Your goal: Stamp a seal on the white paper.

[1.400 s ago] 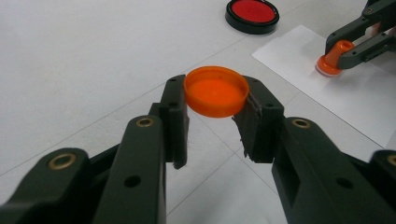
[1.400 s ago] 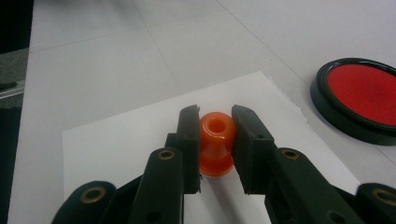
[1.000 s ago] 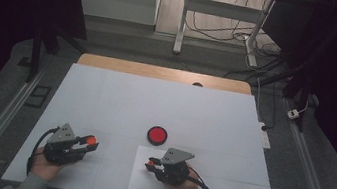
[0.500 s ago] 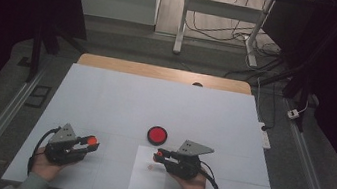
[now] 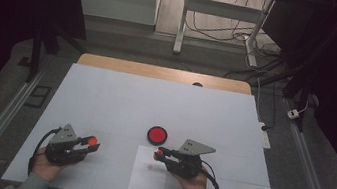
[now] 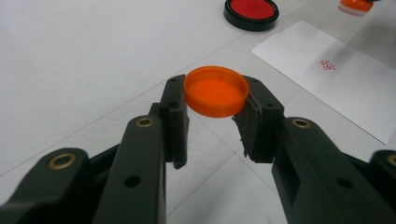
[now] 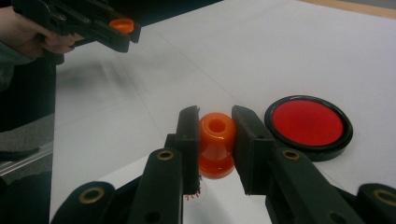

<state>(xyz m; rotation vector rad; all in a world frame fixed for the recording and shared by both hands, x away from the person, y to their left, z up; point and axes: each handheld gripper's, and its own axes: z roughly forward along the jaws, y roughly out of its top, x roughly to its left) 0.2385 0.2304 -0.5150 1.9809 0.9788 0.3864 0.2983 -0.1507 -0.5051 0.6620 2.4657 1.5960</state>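
My left gripper (image 5: 92,140) is shut on a round orange cap (image 6: 216,91), held just above the table at the front left. To its right, my right gripper (image 5: 160,152) is shut on an orange stamp (image 7: 215,142), gripped by its waist and hanging a little above a white sheet of paper (image 5: 148,178). A small red stamp mark (image 6: 328,64) shows on the paper. A round red ink pad (image 5: 157,135) in a black case lies just beyond the paper, close to the right gripper's tips.
The white table top (image 5: 155,102) stretches wide and bare beyond the ink pad to a wooden back edge (image 5: 164,72). Metal rails run along both sides of the table. A desk frame and cables stand on the floor behind.
My right gripper has lifted the stamp off the paper and shifted slightly up and right, leaving the red mark visible. The left gripper with the cap has stayed put.
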